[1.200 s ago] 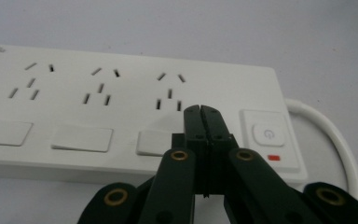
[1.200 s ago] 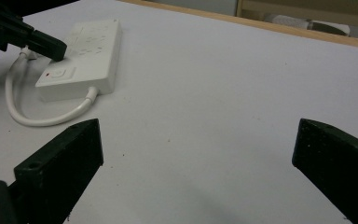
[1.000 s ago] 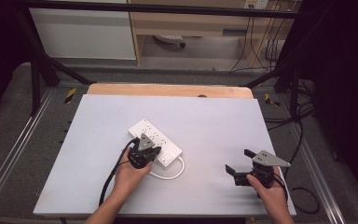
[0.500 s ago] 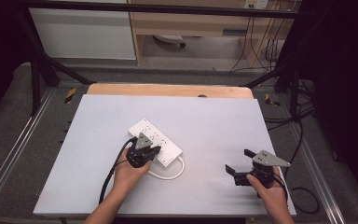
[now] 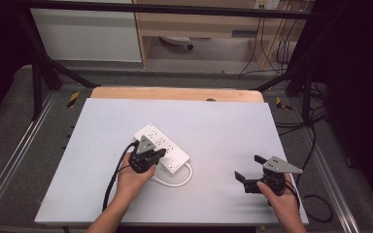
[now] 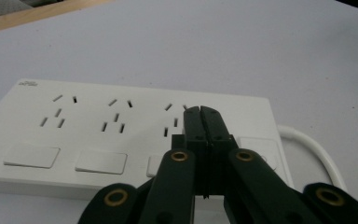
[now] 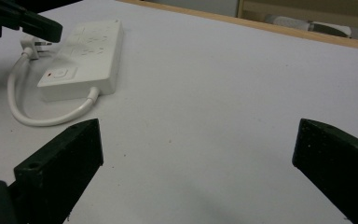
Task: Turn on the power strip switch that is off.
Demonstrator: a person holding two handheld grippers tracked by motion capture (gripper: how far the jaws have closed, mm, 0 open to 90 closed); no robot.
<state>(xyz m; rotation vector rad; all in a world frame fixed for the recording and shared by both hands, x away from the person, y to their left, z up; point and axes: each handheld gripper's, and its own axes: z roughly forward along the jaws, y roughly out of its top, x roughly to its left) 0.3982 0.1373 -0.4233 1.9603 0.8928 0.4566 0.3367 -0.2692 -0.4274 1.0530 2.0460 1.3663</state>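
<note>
A white power strip (image 5: 161,141) lies slantwise in the middle of the white table (image 5: 223,126), with its white cord (image 5: 176,182) looping off its near end. My left gripper (image 5: 159,154) is shut with nothing between its jaws. In the left gripper view its closed tips (image 6: 200,111) are over the top of the power strip (image 6: 88,126), by the third socket group and the row of switches; whether they touch it I cannot tell. My right gripper (image 5: 247,166) is open and empty near the table's front right, apart from the strip. In the right gripper view the strip (image 7: 86,51) lies far off between the wide jaws (image 7: 196,128).
A black cable (image 5: 112,180) trails from the left gripper toward the front edge. A wooden strip (image 5: 175,93) borders the far side of the table, and metal rails (image 5: 24,145) run along both sides. Shelving and cables stand beyond.
</note>
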